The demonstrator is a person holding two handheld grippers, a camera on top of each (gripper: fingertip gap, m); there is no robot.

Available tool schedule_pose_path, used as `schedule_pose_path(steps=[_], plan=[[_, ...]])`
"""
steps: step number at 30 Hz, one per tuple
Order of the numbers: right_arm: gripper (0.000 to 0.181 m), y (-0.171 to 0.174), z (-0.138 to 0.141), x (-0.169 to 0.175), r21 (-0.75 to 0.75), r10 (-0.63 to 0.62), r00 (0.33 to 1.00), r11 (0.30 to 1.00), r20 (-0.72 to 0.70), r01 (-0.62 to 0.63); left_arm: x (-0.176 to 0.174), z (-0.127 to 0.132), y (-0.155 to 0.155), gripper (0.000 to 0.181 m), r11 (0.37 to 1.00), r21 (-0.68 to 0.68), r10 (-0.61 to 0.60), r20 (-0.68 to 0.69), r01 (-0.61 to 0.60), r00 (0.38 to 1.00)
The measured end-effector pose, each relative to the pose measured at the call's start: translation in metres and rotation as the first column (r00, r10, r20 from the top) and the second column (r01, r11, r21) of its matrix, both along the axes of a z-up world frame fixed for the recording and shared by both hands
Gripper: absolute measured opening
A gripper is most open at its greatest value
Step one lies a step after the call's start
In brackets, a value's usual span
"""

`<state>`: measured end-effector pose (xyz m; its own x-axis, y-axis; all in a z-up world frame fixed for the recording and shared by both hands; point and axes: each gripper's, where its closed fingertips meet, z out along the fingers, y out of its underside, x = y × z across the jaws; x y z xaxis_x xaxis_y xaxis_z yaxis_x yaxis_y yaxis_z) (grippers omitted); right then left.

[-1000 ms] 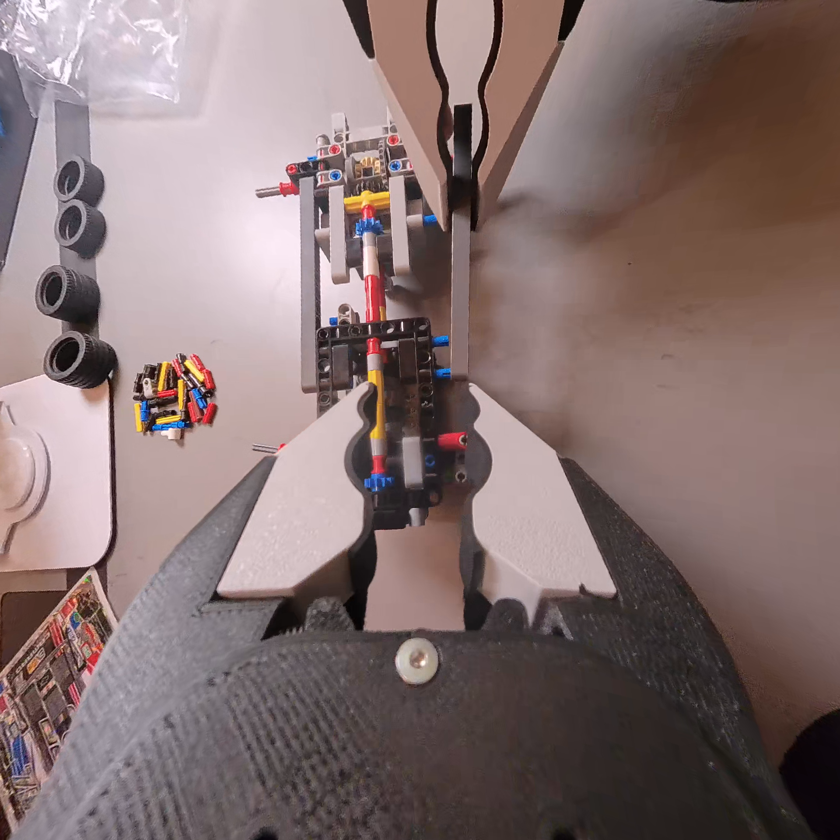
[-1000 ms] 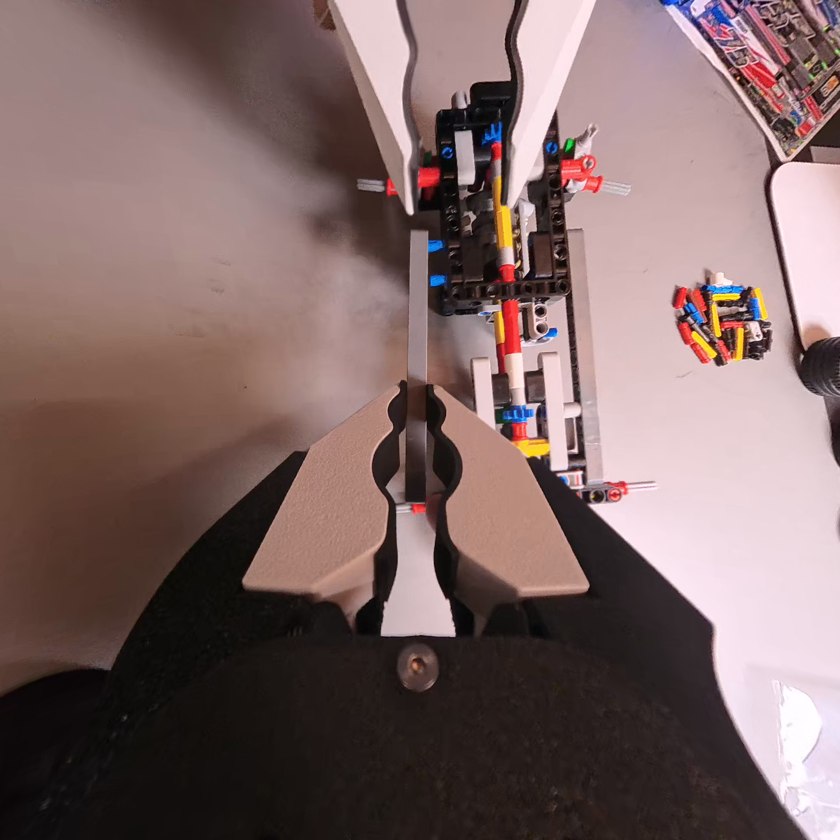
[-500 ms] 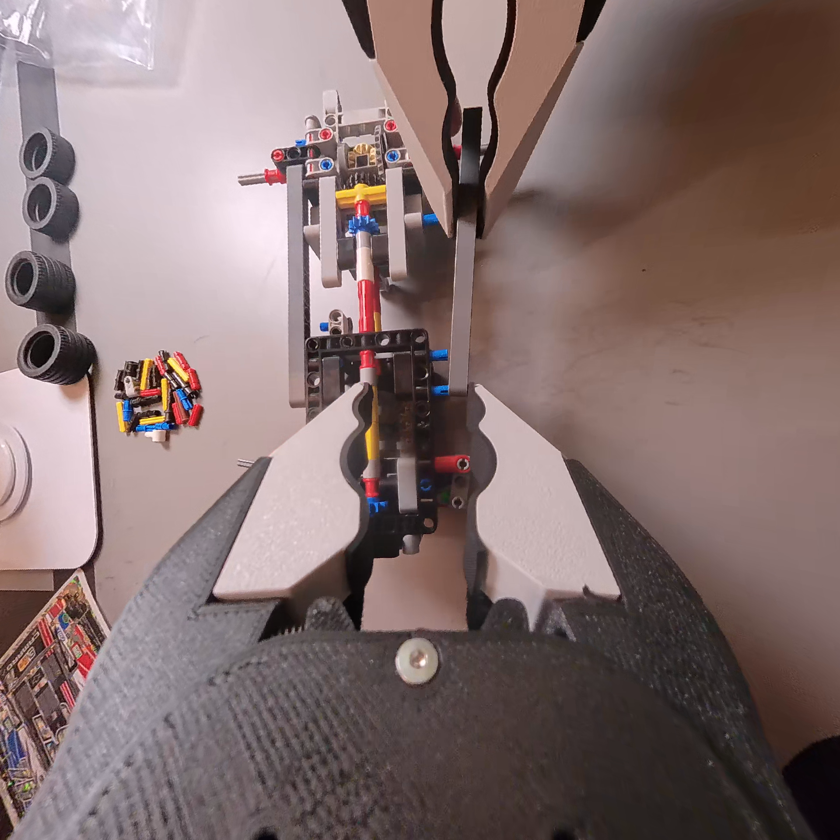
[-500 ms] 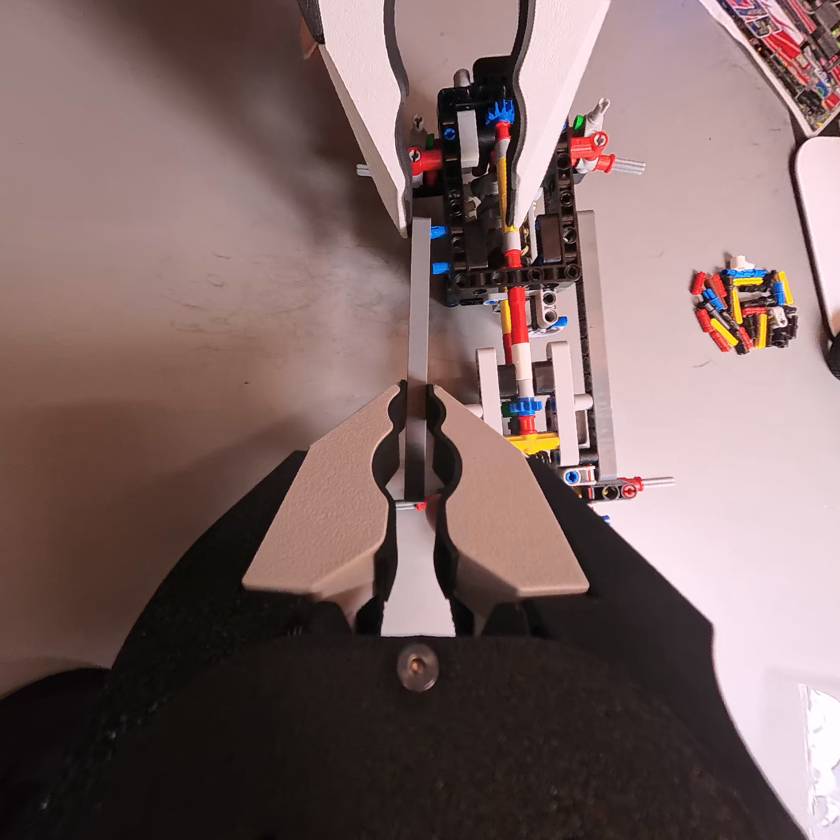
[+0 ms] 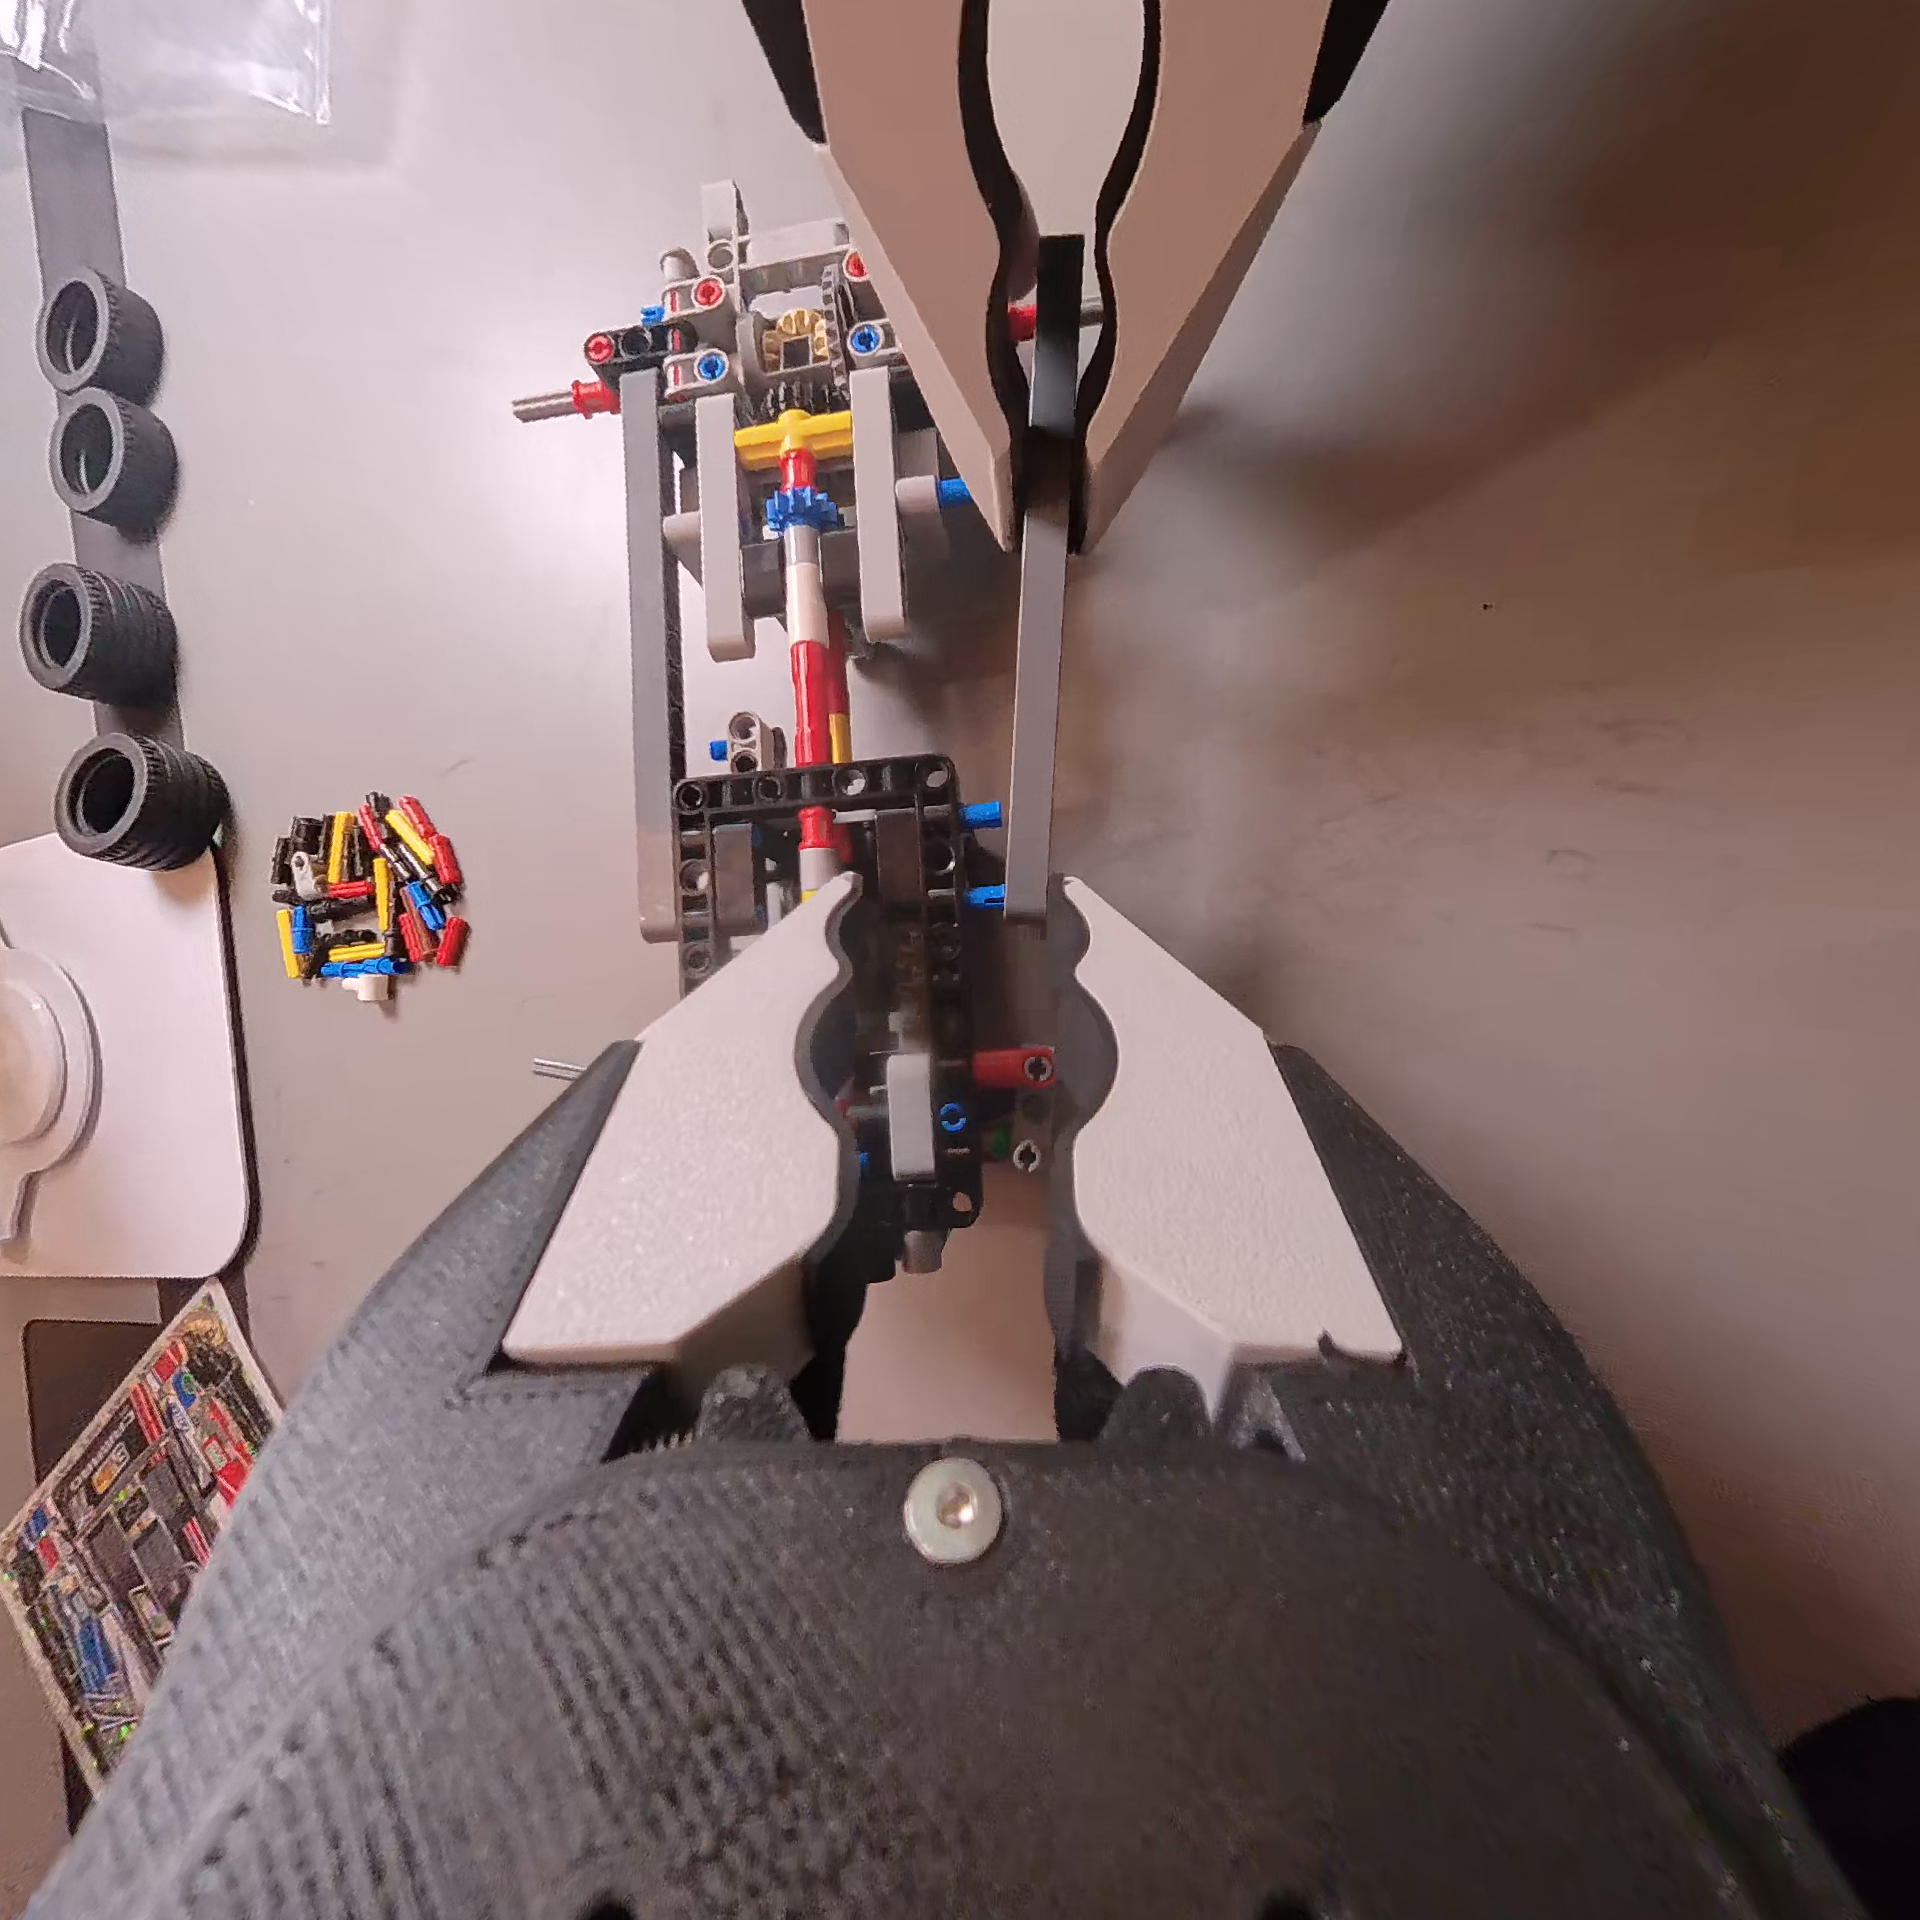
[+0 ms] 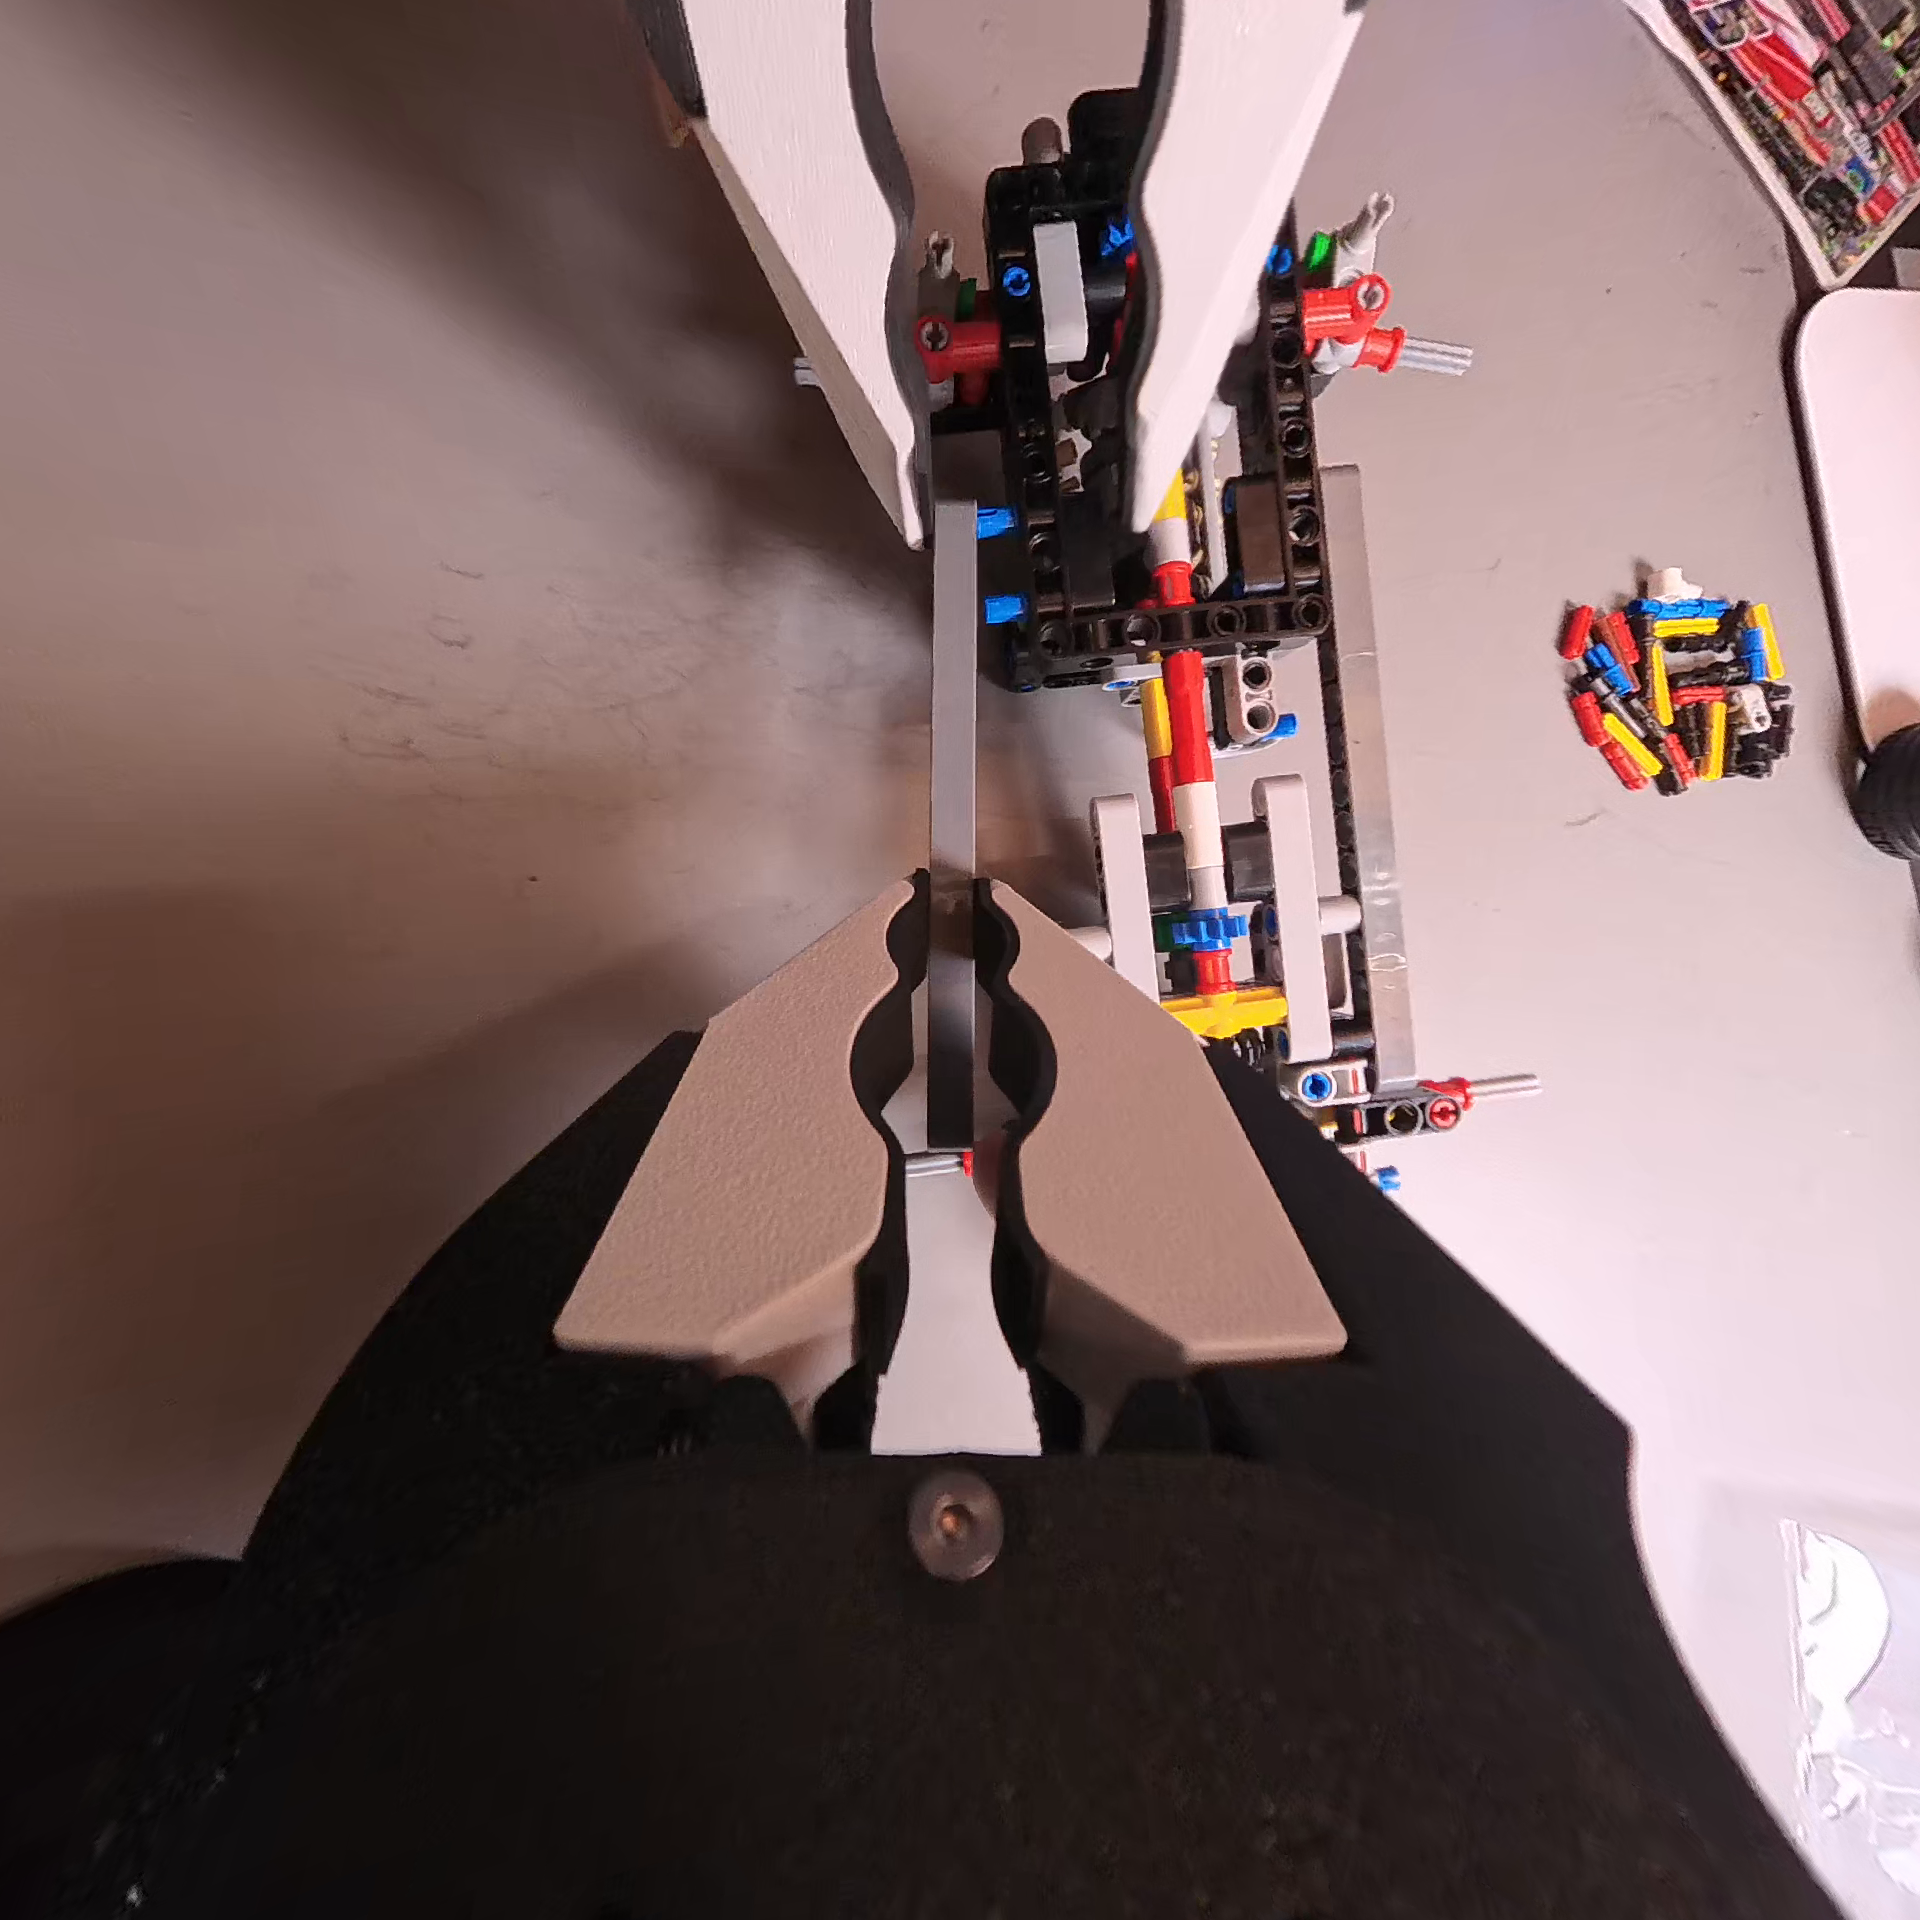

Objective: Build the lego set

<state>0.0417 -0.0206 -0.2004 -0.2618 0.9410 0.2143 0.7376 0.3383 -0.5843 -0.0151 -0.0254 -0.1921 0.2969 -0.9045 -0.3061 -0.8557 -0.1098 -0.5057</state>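
I am bracing the lego chassis (image 5: 790, 644) on the table (image 5: 1455, 727), my left gripper (image 5: 956, 904) straddling its black frame end, fingers apart around it. My right gripper (image 6: 951, 894), facing the left, is clamping the long grey beam (image 6: 954, 675) alongside the blue pins (image 6: 1000, 561).

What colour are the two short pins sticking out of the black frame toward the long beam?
Blue pins, clearest in the right wrist view.

Warm dim light, soft shadows, wide-angle edge warp, pics w/ sharp center.
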Motion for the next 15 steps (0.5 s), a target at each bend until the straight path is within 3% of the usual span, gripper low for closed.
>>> schedule_pose_path(steps=[15], plan=[[0.004,0.0066,-0.0005,0.0,-0.036,-0.039,0.999,0.999,-0.024,0.038,-0.0012,-0.0021,0.0054,0.031,1.0,-0.003,0.019,-0.013,-0.019,1.0]])
